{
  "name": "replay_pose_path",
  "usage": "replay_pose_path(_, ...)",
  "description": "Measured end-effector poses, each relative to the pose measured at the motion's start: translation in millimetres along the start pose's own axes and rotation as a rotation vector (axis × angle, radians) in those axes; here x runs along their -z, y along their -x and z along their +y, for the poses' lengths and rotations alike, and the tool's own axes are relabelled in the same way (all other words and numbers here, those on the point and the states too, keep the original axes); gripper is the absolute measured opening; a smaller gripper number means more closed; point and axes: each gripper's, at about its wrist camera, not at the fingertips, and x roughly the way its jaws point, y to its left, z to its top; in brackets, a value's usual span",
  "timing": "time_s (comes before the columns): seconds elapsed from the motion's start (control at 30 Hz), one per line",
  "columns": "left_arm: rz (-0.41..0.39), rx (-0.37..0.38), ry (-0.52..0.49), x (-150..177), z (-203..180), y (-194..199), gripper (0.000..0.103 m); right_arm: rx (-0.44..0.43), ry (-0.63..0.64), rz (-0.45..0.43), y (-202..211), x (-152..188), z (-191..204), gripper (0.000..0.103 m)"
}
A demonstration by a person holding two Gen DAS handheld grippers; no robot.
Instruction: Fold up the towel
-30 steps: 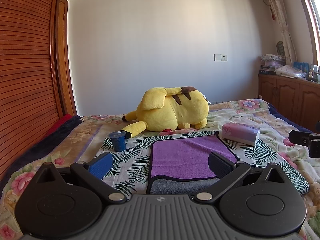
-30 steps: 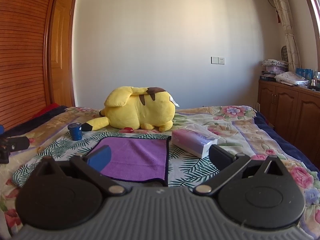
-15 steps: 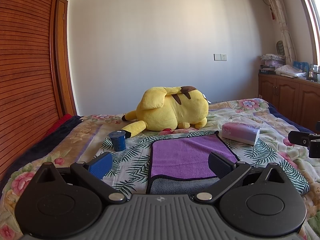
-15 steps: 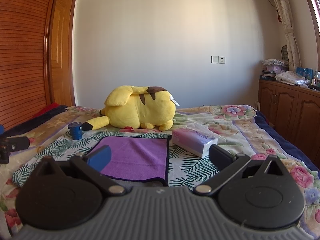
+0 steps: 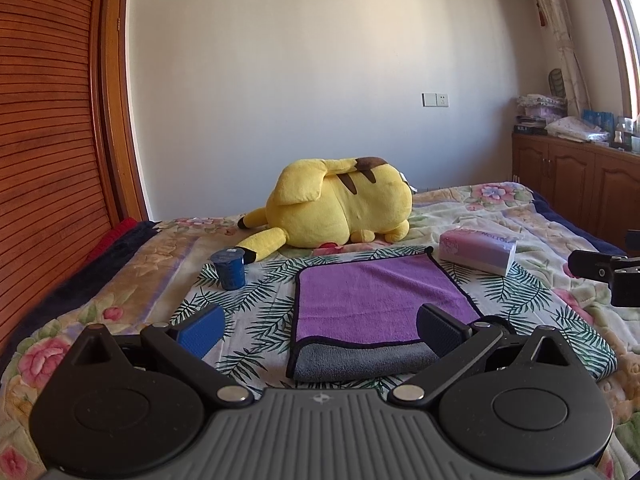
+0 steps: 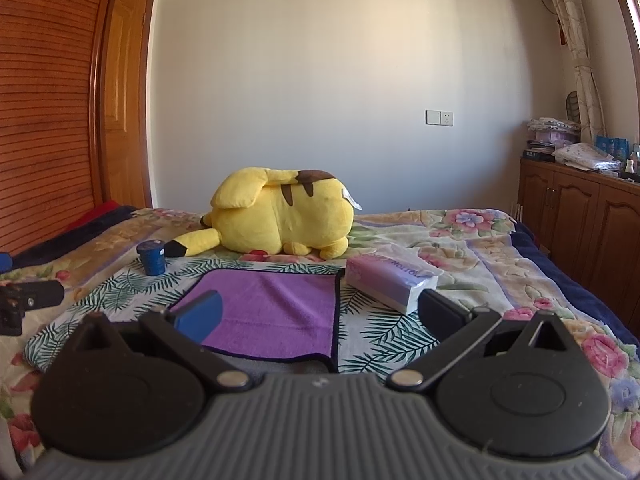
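Left wrist view, towel lying flat just ahead of wide-spread, empty left hand-held gripper

The towel is matt, napped purple cloth (grey on its underside); the plush toy is fuzzy yellow fabric; the cabinet is glossy wood.

A folded purple microfibre towel lies on the floral-quilted bed; behind it a yellow plush toy, left a small blue cup, right a pink tissue pack.
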Motion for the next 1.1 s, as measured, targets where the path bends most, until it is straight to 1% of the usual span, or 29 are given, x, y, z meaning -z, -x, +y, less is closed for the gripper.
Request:
replay_pose_path(0.27,0.047,0.017,-0.015,0.3,-4.4,-10.3,0.087,-0.033,0.034,0.036,-14.2,-1.3,5.7,0.103)
replay_pose_path(0.47,0.061,0.024,-0.023,-0.9,-4.9,-15.6,0.087,-0.06,0.037,0.079,-25.3,-1.5,6.9,0.102)
replay_pose_path(0.5,0.062,0.024,-0.023,-1.3,-5.1,-17.1,0.087,-0.065,0.038,0.084,-27.1,-1.8,6.8,0.101)
replay_pose_path(0.57,0.066,0.027,-0.026,-3.0,-5.3,-19.1,0.087,-0.076,0.043,0.096,-31.1,-2.3,7.3,0.095)
replay_pose_path(0.63,0.072,0.025,-0.037,-5.6,-6.3,-20.8,0.087,-0.081,0.048,0.104,-35.2,-2.9,7.7,0.094)
replay_pose_path(0.7,0.061,0.029,-0.045,-7.4,-6.1,-21.1,0.087,-0.084,0.055,0.113,-39.6,-3.1,8.0,0.094)
replay_pose_path(0.73,0.059,0.029,-0.049,-8.7,-6.4,-21.2,0.087,-0.088,0.056,0.119,-41.8,-3.0,7.4,0.091)
replay_pose_path(0.9,0.059,0.038,-0.052,-18.4,-3.2,-28.3,0.087,-0.109,0.061,0.136,-49.1,-3.5,7.3,0.089)
replay_pose_path(1.1,0.093,0.056,-0.035,-25.8,5.0,-45.5,0.087,-0.129,0.05,0.165,-60.6,-4.6,2.2,0.089)
